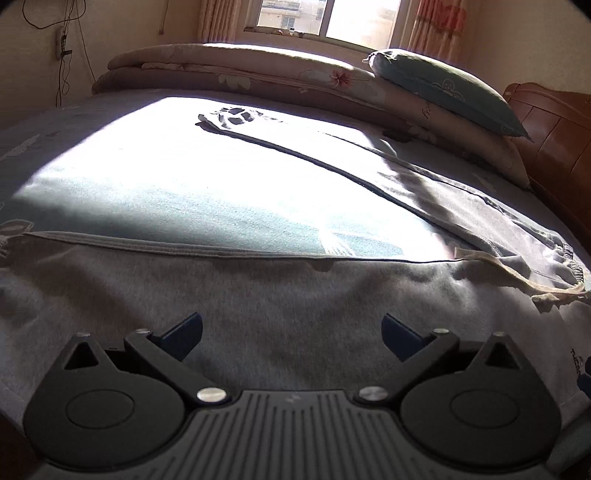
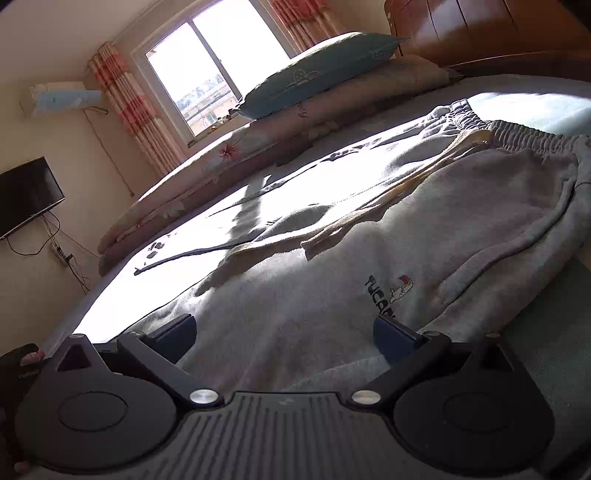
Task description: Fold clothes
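The grey sweatpants (image 2: 424, 236) lie spread flat on the bed (image 1: 110, 155), waistband toward the headboard (image 2: 480, 33); both the left gripper (image 1: 291, 336) and right gripper (image 2: 284, 332) hover over them, fingers spread, empty; a shallow pinch risks catching one layer only; the loose drawstring (image 2: 369, 206) may snag.

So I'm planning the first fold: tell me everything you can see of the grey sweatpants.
The grey sweatpants are soft fleecy knit, spread flat on the bed, legs apart. They have a gathered elastic waistband, cream drawstring and small printed logo. Both open claws, left and right, hover over them.
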Tool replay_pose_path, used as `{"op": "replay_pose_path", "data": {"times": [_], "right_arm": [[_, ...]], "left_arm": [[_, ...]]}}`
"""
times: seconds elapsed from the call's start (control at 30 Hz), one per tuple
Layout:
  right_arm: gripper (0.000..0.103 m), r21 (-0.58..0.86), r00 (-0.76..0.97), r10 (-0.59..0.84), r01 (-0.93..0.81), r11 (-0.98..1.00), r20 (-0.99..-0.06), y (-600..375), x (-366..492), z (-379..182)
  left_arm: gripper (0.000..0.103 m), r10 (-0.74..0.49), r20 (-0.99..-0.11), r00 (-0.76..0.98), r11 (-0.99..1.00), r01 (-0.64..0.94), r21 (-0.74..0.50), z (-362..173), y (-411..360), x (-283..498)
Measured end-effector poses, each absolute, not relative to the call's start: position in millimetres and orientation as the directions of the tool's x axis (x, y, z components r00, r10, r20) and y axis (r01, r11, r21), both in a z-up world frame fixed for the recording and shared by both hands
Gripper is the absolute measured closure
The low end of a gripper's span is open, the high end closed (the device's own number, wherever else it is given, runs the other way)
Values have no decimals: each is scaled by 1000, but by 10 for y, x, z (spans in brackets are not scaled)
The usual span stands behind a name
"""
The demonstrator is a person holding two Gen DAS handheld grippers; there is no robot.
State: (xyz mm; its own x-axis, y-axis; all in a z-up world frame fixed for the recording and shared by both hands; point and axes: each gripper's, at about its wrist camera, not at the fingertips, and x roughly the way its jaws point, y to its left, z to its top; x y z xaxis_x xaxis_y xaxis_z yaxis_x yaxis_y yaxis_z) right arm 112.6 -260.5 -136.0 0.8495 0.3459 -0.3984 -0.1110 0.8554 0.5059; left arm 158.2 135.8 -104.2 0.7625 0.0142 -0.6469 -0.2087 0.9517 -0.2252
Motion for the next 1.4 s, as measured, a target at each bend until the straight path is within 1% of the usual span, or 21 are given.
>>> {"op": "replay_pose_path", "data": {"times": [0.1,0.17,0.23,0.3,0.37,0.4,0.57,0.7,0.77,0.8,0.87,0.97,1.1,1.17,1.3,1.4], "right_arm": [[0,495,850,340,-110,862,-403,-2588,1127,-1356],[0,491,850,335,-106,864,-406,-2580,1130,-1352],[0,492,850,334,-103,865,-408,-2580,1133,-1349],[0,496,849,335,-102,863,-408,-2586,1136,-1348],[0,501,849,337,-101,860,-408,-2592,1140,-1348],[0,502,848,338,-100,859,-408,-2593,1139,-1347],[0,506,848,340,-100,856,-407,-2593,1127,-1346],[0,516,847,343,-98,851,-405,-2604,1123,-1345],[0,514,847,345,-101,852,-405,-2606,1120,-1346],[0,513,847,346,-102,852,-405,-2607,1119,-1347],[0,509,848,342,-101,855,-405,-2595,1118,-1348],[0,495,849,333,-100,863,-410,-2569,1119,-1346],[0,463,849,324,-109,880,-417,-2532,1112,-1347],[0,452,849,323,-114,885,-419,-2524,1108,-1349],[0,463,848,332,-118,878,-413,-2548,1105,-1351],[0,490,849,344,-118,863,-401,-2589,1104,-1359]], "left_arm": [[1,-68,-710,701,918,-234,-319,-1085,1761,1725],[1,-122,-724,679,903,-227,-365,-1132,1934,1734],[1,-91,-726,682,896,-263,-359,-1095,2026,1632],[1,-38,-756,653,892,-318,-320,-1106,2124,1555],[1,-22,-776,630,878,-359,-316,-1123,2300,1461],[1,-21,-774,633,866,-376,-331,-1092,2384,1409],[1,62,-754,654,804,-480,-350,-945,2735,1208],[1,166,-823,543,769,-594,-236,-1053,2888,1177],[1,223,-817,531,746,-633,-208,-1032,2884,1122],[1,225,-809,543,740,-636,-221,-994,2853,1121],[1,200,-781,592,760,-597,-258,-859,2726,1169],[1,130,-746,653,827,-487,-282,-673,2373,1373],[1,23,-728,685,897,-335,-287,-596,1776,1673],[1,-22,-726,687,912,-283,-296,-641,1512,1783],[1,-55,-750,659,926,-248,-285,-820,1122,1956],[1,-35,-754,656,947,-219,-234,-917,924,2005]]}}
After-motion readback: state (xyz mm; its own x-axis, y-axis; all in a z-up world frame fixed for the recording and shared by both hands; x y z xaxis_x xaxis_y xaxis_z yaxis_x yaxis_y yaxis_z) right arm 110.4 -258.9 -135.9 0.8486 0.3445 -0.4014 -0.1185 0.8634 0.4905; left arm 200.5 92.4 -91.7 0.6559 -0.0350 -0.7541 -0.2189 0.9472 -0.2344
